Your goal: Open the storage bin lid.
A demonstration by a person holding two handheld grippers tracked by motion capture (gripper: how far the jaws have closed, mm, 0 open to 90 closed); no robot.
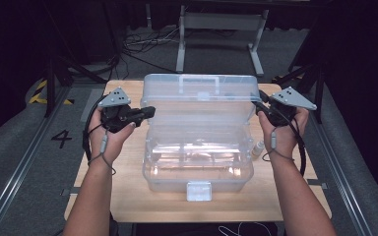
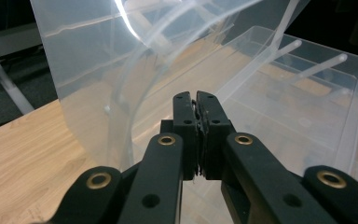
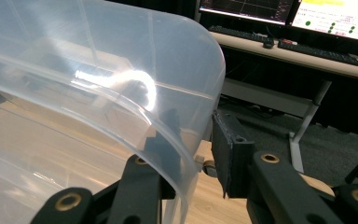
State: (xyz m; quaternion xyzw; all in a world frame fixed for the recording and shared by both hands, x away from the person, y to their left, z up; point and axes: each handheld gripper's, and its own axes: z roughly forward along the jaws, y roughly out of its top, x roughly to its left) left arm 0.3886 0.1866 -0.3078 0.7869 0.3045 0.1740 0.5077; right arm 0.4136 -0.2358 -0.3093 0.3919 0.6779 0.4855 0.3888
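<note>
A clear plastic storage box [image 1: 197, 169] sits mid-table with its lid [image 1: 202, 96] swung up and standing upright at the back. My left gripper [image 1: 150, 111] is held beside the lid's left edge. In the left gripper view its jaws are pressed together just short of the lid [image 2: 121, 70], with the box body [image 2: 307, 93] beyond. My right gripper [image 1: 262, 107] is at the lid's right edge. In the right gripper view the jaws stand apart, one on each side of the lid's curved corner [image 3: 177, 93], with a gap still between them.
A small pale bottle [image 1: 258, 149] lies on the wooden table [image 1: 128, 196] right of the box. The box's front latch [image 1: 199, 191] faces the near edge. Cables and a metal stand [image 1: 221, 29] are on the floor beyond the table.
</note>
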